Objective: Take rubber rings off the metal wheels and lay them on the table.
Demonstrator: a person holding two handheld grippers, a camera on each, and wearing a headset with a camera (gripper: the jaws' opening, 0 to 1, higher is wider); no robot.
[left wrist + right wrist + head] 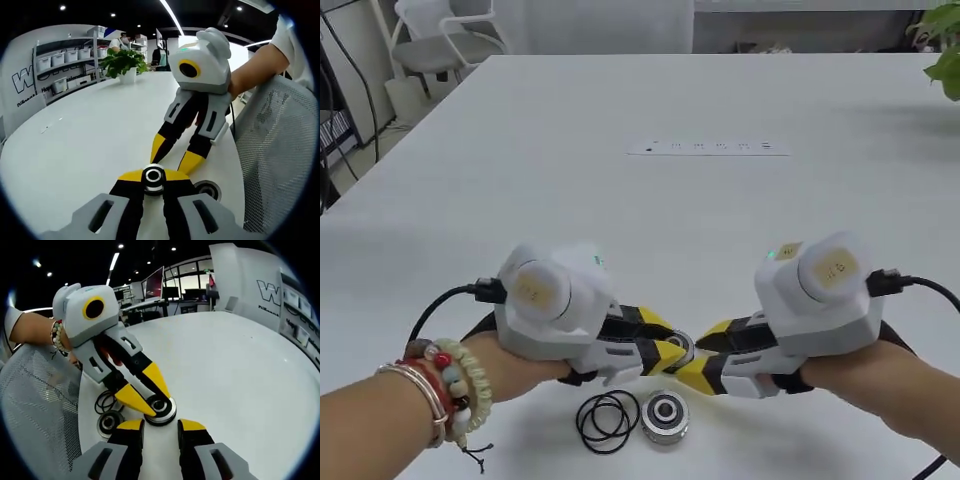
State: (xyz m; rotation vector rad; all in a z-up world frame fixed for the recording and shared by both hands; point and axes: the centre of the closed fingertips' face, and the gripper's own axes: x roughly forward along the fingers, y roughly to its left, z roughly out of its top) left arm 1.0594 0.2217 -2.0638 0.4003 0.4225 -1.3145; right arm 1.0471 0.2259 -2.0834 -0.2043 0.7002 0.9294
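Now, left tongs (153,175) clamped on a metal wheel (162,409), right tongs (161,426) spread apart just beside it

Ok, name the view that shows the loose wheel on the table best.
Head view: the loose wheel lies fully visible beside the rubber rings. Both gripper views show it partly hidden behind jaws.

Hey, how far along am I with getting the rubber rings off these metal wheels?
Partly done. Several thin black rubber rings already lie loose on the white table, beside a round silver metal wheel. In hand: the left claw is shut on a second metal wheel, with the open right claw at its rim. Left: stripping that wheel; how many rings it carries is unclear.
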